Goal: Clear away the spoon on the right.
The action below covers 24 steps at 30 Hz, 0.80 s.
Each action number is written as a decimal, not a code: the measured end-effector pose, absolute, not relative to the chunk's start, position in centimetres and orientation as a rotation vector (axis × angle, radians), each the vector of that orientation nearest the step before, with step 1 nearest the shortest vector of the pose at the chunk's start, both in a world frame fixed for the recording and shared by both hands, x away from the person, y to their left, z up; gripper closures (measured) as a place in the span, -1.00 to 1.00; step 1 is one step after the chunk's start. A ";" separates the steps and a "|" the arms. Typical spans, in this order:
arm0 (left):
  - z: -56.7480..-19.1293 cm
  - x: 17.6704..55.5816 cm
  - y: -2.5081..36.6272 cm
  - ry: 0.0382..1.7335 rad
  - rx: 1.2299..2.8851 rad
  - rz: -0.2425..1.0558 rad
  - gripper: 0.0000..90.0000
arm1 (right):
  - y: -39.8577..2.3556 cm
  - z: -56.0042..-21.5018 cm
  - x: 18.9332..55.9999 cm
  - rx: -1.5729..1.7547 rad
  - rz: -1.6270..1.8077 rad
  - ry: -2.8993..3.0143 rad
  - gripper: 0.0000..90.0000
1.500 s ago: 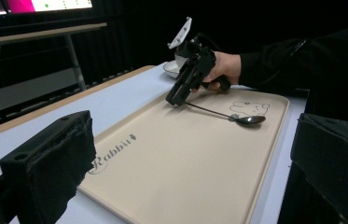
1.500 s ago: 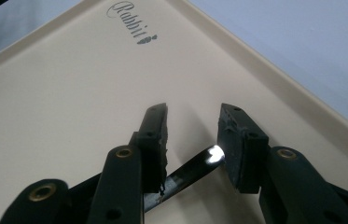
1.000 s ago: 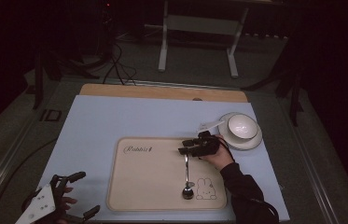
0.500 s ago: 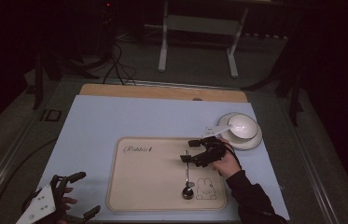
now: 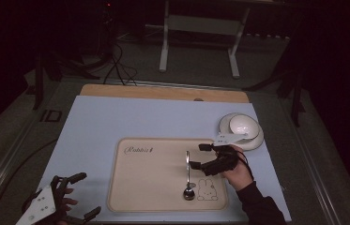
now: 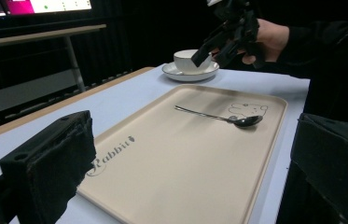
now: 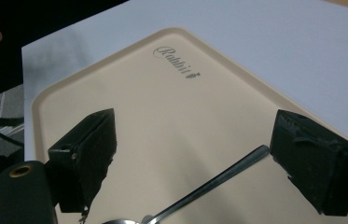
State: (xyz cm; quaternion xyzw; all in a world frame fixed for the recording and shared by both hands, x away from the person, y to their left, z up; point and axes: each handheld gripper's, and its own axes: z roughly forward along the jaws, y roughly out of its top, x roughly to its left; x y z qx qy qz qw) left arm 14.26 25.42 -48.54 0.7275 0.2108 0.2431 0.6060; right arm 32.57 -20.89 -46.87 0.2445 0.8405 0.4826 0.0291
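— Spoon (image 5: 188,174) placement?
— On the tray (image 5: 144,187), right of its middle, just left of the printed rabbit. Long axis runs near to far: bowl at the near end, handle tip pointing to the far side of the table.

— Is anything gripping it?
— No. It lies flat and free. The right gripper (image 5: 200,156) hangs just right of the handle, above the tray, its jaws wide apart after just opening; in the right gripper view the handle (image 7: 218,179) crosses the gap below them, touched by neither.

— And the other one?
— The left gripper (image 5: 82,194) sits at the near left corner of the table, off the tray's near left edge, jaws spread wide with nothing between them.

— What lies beyond?
— A cup (image 5: 243,125) on a saucer (image 5: 257,139) stands right of the tray's far right corner, on the pale blue mat (image 5: 116,117).
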 end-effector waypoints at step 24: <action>-48.5 14.2 25.4 0.486 1.682 0.563 -1.00 | -23.7 -47.7 27.1 0.817 1.474 2.430 -0.68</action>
